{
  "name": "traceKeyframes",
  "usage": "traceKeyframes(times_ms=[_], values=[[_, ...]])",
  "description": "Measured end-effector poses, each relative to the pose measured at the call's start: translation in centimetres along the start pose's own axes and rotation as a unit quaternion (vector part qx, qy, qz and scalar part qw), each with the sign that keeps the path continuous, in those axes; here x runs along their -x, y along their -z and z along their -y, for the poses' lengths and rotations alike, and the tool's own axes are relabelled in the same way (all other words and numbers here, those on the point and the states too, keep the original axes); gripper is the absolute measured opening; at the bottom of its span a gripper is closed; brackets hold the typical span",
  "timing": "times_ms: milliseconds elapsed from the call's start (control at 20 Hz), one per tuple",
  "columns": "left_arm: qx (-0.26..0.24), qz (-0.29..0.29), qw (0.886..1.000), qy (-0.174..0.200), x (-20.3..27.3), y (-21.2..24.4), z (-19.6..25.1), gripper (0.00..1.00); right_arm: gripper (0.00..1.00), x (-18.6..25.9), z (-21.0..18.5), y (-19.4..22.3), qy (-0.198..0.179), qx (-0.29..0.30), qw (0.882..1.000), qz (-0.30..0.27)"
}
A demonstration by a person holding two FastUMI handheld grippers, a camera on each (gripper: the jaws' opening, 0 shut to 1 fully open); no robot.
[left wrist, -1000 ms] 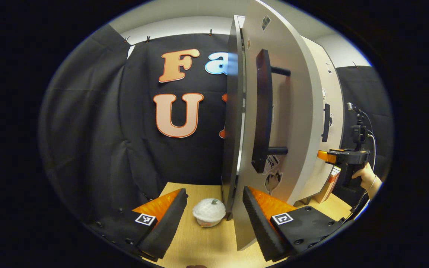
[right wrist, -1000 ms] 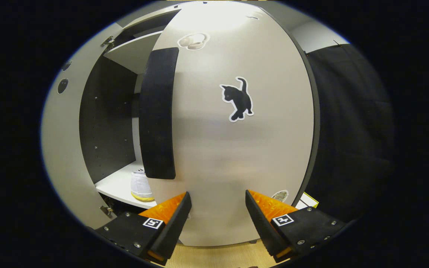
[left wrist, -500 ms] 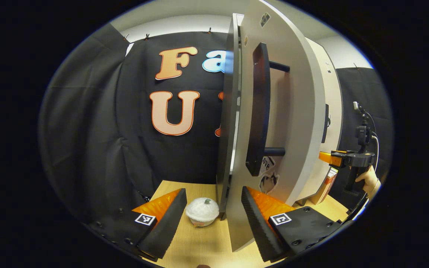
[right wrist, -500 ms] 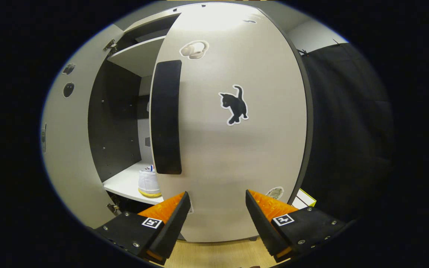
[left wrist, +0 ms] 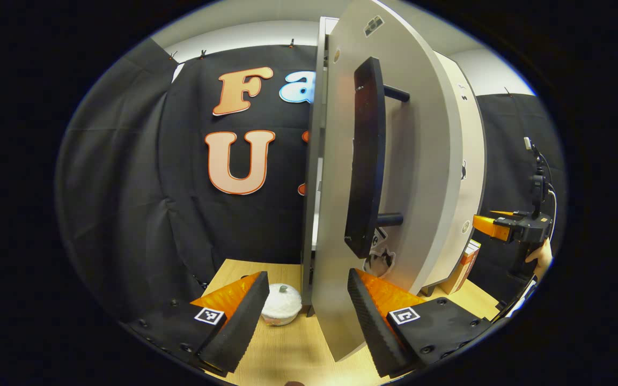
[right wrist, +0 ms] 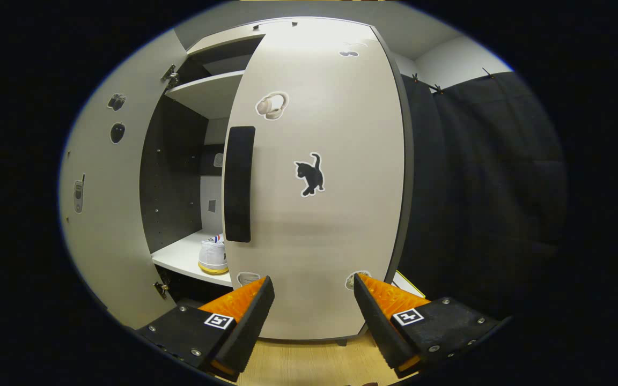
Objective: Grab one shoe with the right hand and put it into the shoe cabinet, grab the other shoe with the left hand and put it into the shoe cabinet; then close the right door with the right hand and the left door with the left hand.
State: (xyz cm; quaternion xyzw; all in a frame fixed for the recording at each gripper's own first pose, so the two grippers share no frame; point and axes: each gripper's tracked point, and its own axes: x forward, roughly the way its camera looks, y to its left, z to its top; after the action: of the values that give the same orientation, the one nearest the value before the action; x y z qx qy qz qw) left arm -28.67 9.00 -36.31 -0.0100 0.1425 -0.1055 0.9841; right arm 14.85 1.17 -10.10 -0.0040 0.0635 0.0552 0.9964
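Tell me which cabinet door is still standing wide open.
The left door: it swings far out from the cabinet, showing the shelf with a white shoe. The right door, with the black cat sticker, is nearly shut.

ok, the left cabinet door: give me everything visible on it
The left door is a pale, smooth panel with a dark edge, standing upright and ajar. A long dark vertical handle sits off its face on two round posts. Stickers show near its top and bottom. In the left gripper view its lower edge stands between the open left claw fingers; contact isn't clear.
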Motion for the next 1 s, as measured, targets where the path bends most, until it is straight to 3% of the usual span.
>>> traceKeyframes(times_ms=[100,150,550,850,950,1000], values=[[-0.001,-0.001,1.0,0.009,-0.3,-0.1,1.5,0.99,0.92,0.8,1.0,-0.8,0.002,0.012,1.0,0.008],[-0.002,0.001,1.0,0.011,-0.5,-0.3,2.1,0.96,0.92,1.2,1.5,-1.4,0.0,0.016,1.0,0.015],[0.01,0.0,1.0,-0.028,-1.3,-0.4,3.3,0.96,0.93,3.2,3.4,-4.8,-0.031,0.006,0.998,0.051],[0.01,0.007,1.0,-0.012,-2.3,-0.6,6.6,0.93,0.93,3.7,4.7,-4.7,-0.036,0.007,0.998,0.054],[0.014,0.008,1.0,0.002,-3.4,-0.7,7.9,0.99,0.93,3.7,5.3,-4.5,-0.034,0.005,0.998,0.055],[0.013,0.006,1.0,0.008,-4.2,-0.7,8.5,0.96,0.93,3.7,5.7,-4.4,-0.031,0.006,0.998,0.055]])
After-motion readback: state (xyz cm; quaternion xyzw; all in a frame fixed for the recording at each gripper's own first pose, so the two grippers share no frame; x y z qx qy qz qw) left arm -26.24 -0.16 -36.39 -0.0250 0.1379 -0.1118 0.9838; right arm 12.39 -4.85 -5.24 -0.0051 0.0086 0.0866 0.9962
